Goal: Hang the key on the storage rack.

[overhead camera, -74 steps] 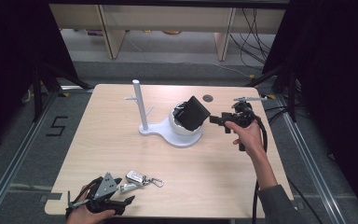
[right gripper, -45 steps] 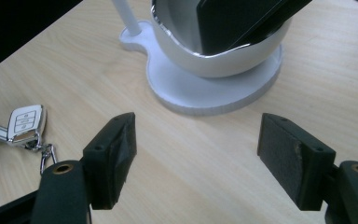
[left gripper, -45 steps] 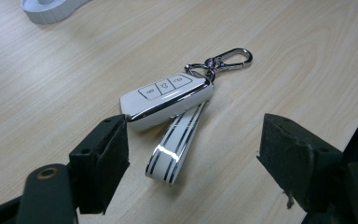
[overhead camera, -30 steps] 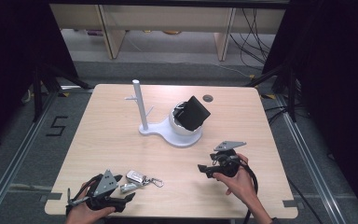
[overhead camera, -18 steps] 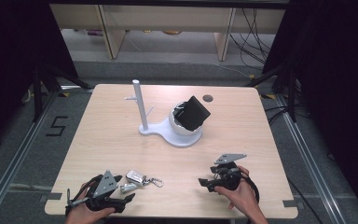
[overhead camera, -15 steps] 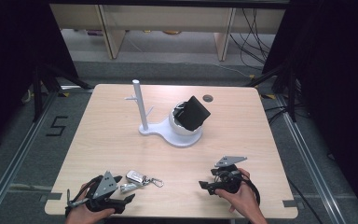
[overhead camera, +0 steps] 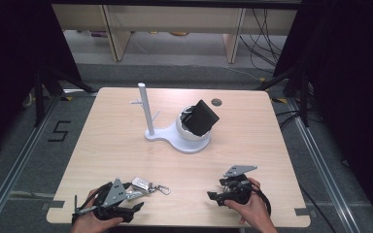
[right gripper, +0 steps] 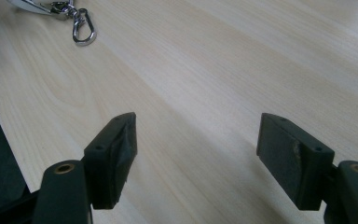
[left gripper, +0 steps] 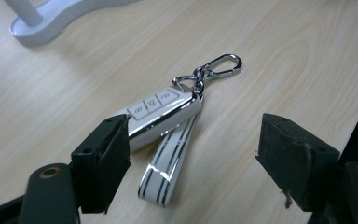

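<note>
The key fob lies flat on the table right in front of your left gripper, its near end touching or just at the inner face of that gripper's left jaw, its white striped strap running back between the two jaws and its silver clip pointing away from you. The jaws stand wide apart and grip nothing yet. What has just changed is on the other side: your right gripper, which a couple of seconds ago was up at the black wallet on the white stand, has come back down to the near edge of the table and now rests there, jaws spread and empty, with the clip of the fob showing off to its far left in the right gripper view. The wallet has stayed in the stand's cup, so that part looks done, and I judge the fob to be next; your left gripper has barely moved and is already lined up on it. Count what you have: one key fob with one strap and one clip, one wallet, one stand with one upright post, and two grippers, both open. To take the fob, close the left jaws across its body rather than the loose strap.
</note>
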